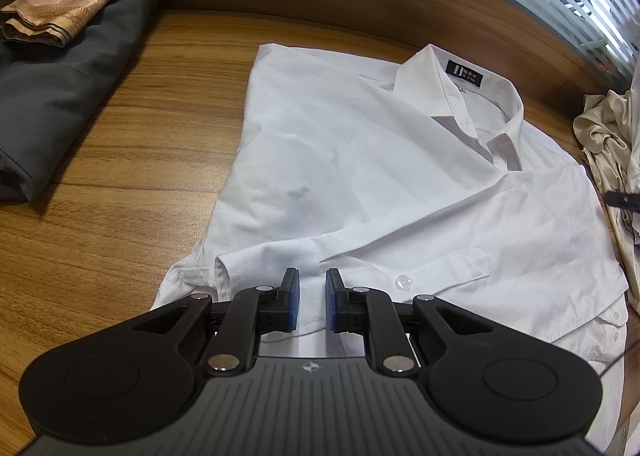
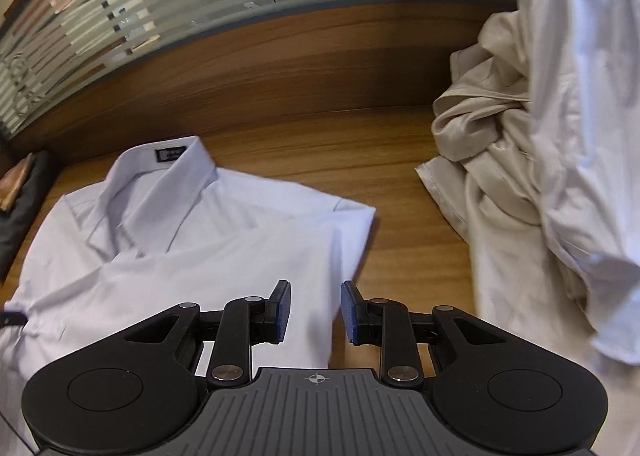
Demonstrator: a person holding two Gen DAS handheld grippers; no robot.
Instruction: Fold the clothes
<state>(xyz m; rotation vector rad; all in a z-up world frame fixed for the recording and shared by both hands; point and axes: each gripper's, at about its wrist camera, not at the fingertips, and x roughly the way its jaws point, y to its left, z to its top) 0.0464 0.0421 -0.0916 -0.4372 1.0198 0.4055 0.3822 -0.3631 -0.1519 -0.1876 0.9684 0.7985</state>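
Left gripper: jaws stand a narrow gap apart, over the near part of the white shirt. Shirt cloth shows in the gap, but the pads do not visibly press on it, so no grip is confirmed.

Right gripper: jaws stand moderately apart, with nothing clamped. They sit over the right-hand edge of the shirt, with bare table showing beside the right pad.

Task status, as a judgement: the shirt lies flat at centre frame, collar toward the upper right of the left wrist view. Both sides appear folded inward and one short sleeve lies across the front. The fold from hem toward collar is likely still outstanding.

Completed items: a folded dark garment in the upper left of the left wrist view, with a folded tan cloth on top.

Remaining items: a crumpled beige garment and a white garment heaped on the right of the right wrist view, well apart from the right gripper.
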